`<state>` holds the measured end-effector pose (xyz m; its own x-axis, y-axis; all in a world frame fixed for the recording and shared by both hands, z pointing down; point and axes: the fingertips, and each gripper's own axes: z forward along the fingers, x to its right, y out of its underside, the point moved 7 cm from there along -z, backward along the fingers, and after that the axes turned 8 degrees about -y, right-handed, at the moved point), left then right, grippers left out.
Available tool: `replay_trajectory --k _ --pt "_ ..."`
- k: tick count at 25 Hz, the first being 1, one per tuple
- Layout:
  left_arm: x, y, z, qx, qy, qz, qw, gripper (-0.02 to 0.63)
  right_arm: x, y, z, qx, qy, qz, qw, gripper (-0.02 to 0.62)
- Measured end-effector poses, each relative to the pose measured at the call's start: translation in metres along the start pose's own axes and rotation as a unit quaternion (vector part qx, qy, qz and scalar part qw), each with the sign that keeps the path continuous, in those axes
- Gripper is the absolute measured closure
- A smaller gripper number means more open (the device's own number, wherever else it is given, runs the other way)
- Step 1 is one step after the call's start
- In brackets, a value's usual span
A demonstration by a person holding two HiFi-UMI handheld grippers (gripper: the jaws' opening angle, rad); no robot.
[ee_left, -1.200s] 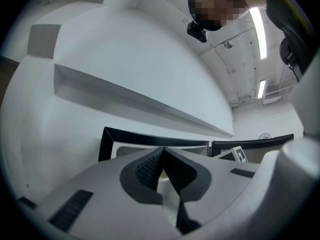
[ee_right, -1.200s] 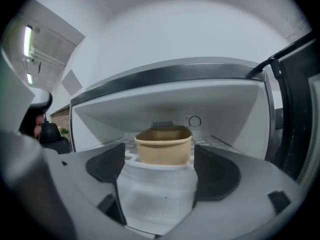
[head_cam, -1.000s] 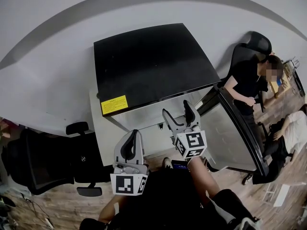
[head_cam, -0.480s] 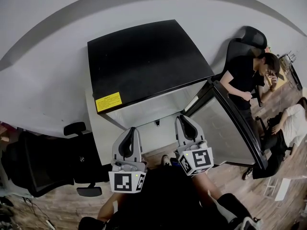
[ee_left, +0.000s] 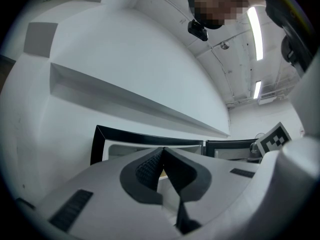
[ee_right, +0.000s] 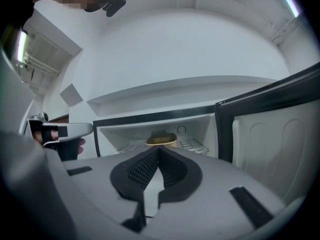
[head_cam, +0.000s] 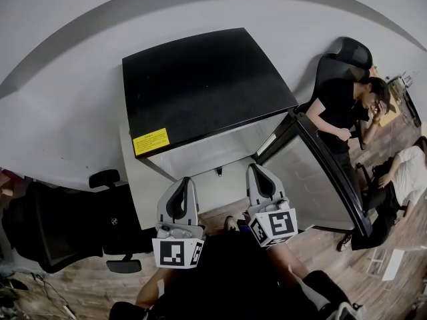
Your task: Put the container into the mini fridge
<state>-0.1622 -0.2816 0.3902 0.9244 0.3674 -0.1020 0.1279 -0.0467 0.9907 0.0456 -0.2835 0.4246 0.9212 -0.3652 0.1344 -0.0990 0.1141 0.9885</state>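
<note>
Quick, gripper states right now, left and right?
Left gripper: jaws shut, empty.
Right gripper: jaws just closed, shut, nothing between them.

One mini fridge (head_cam: 200,85), one container (ee_right: 161,139), two grippers (head_cam: 189,181) (head_cam: 255,167).

left claw (head_cam: 187,181), right claw (head_cam: 256,167) — both shut

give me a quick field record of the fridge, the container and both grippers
mini fridge: black top, white interior
door: open, swung to the right in the head view
container: inside the fridge on the wire shelf, free of both grippers
left gripper: shut, empty
right gripper: shut, jaws have just been closing, nothing between them
task state: container in, door not yet closed
</note>
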Motion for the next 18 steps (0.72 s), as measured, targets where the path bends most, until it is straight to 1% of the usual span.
replay_trajectory --k 10,18 --pt "0.0023 0.0001 -0.0017 0.002 0.000 0.000 1.0000 0.600 -0.0030 -0.0008 0.0010 0.000 -0.011 -0.007 1.000 0.581" --pt "0.0009 -0.0030 -0.0012 0.005 0.000 0.000 1.0000 0.600 -0.0054 -0.0049 0.0027 0.005 -0.011 -0.010 1.000 0.581"
